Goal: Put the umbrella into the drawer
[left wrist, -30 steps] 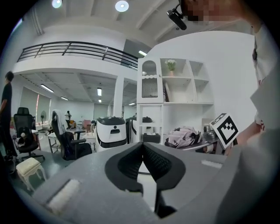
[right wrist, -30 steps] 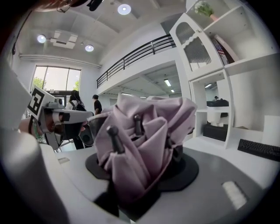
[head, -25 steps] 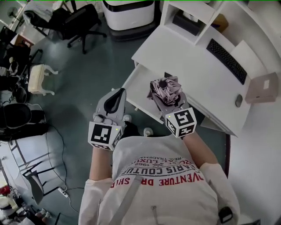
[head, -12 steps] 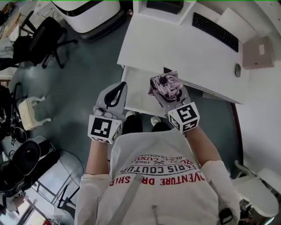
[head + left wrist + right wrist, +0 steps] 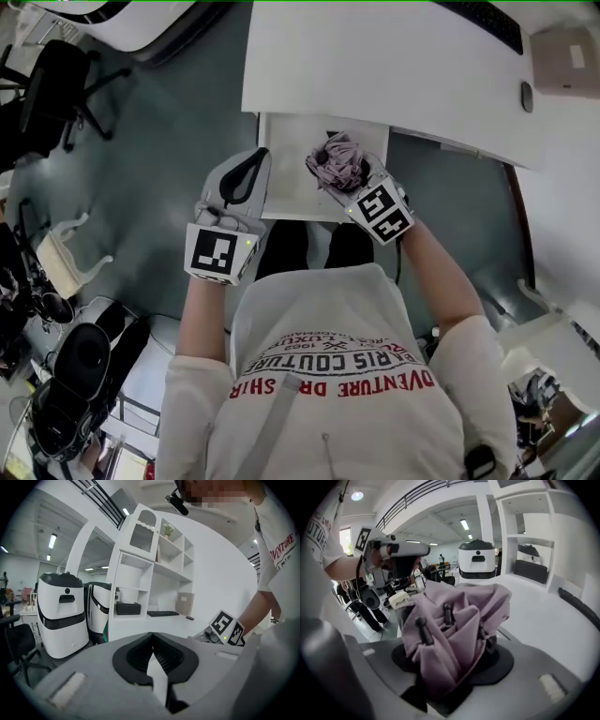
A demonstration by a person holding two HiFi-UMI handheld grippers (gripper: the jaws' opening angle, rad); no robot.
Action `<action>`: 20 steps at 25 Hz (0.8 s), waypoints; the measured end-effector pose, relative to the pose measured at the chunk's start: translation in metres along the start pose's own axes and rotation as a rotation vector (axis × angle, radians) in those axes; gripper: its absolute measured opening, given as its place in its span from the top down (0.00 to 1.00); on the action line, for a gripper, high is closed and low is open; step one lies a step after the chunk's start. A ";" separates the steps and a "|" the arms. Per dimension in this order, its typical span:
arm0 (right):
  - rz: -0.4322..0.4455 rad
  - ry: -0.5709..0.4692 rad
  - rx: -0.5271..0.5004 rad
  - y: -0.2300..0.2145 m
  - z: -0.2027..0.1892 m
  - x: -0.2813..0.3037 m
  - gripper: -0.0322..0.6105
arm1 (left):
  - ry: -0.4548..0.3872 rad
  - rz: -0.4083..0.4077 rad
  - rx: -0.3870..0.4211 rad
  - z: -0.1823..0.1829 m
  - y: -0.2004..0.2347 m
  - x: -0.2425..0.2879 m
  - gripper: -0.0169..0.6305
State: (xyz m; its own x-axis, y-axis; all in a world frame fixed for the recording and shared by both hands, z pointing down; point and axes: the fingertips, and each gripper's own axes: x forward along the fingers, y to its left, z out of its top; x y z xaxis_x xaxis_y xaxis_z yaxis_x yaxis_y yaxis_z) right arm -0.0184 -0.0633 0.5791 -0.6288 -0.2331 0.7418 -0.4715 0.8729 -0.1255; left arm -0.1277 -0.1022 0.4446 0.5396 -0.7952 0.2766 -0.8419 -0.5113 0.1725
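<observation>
A folded pink umbrella [image 5: 334, 161] with dark rib tips is clamped in my right gripper [image 5: 345, 183], which is shut on it. In the head view it hangs over the right part of the open white drawer [image 5: 289, 150] below the desk's front edge. The bunched pink fabric [image 5: 454, 616] fills the space between the jaws in the right gripper view. My left gripper [image 5: 259, 157] is at the drawer's left edge, shut, with nothing in it. Its black pads [image 5: 140, 654] meet at the tip in the left gripper view.
Behind the drawer lies the white desk [image 5: 375, 66] with a mouse [image 5: 527, 94] and a beige box [image 5: 567, 56]. A black office chair [image 5: 56, 89] stands at the left on the grey floor. White machines [image 5: 61, 611] and a shelf unit [image 5: 150, 573] stand beyond.
Both grippers have come down and forward to the open drawer. The umbrella, still clamped, now hangs over the drawer's inside instead of in front of it.
</observation>
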 end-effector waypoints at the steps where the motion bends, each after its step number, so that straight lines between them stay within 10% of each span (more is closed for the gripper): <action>1: 0.020 0.034 -0.015 0.002 -0.008 0.011 0.56 | 0.013 -0.008 0.000 -0.007 0.002 0.002 0.96; 20: 0.138 0.416 0.027 -0.006 -0.121 0.160 0.54 | 0.079 -0.042 -0.047 -0.086 0.036 0.031 0.96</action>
State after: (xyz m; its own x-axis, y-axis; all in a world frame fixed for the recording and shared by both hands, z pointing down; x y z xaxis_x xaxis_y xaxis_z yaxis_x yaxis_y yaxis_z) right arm -0.0415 -0.0534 0.7786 -0.3871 0.0826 0.9183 -0.4200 0.8709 -0.2553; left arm -0.1415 -0.1174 0.5408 0.5740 -0.7443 0.3413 -0.8188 -0.5262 0.2295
